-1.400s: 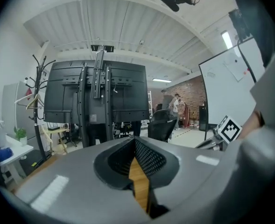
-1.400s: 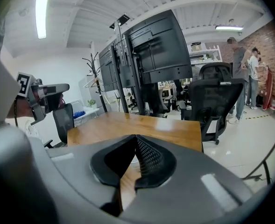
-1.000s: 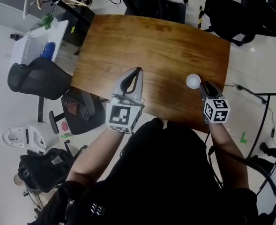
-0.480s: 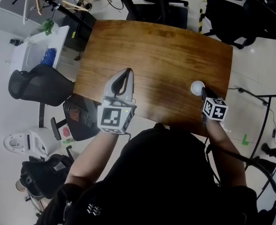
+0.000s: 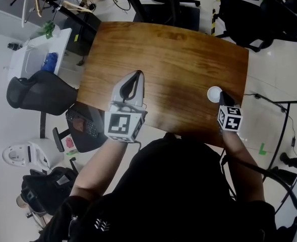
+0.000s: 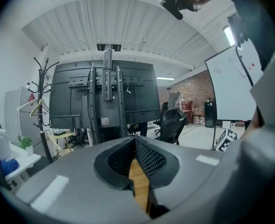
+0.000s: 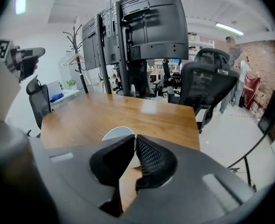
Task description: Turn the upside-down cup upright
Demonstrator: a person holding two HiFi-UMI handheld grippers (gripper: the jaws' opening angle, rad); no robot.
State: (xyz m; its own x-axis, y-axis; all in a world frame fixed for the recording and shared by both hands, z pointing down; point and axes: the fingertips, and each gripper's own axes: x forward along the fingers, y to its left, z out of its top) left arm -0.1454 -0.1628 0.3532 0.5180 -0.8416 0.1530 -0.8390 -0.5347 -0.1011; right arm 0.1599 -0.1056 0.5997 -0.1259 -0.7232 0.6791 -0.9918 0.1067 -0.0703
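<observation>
Nearest to us, our left gripper [image 5: 136, 74] hangs low over the front part of the wooden table [image 5: 168, 49]. Its jaws are pressed together at the tips with nothing between them, and it is well apart from the work. It has no share in this step as far as we can see.

On our other side, the right gripper [image 5: 221, 94] tilts down at the table's right front corner, and its jaws have just been closing. In its own view the pads meet on a thin white edge, so we read it as clenched on the near rim of the white cup [image 5: 213, 93]. The rest of the cup shows as a pale curve just behind the left pad. The cup sits on the wood near the right edge. We cannot make out which end faces up.

By our judgement the reach and the grasp are done. The lift, the turn and the setting down upright are all left to do.

Beyond the table stand a dark office chair [image 7: 207, 85] and a tall black screen stand [image 7: 142, 27].
</observation>
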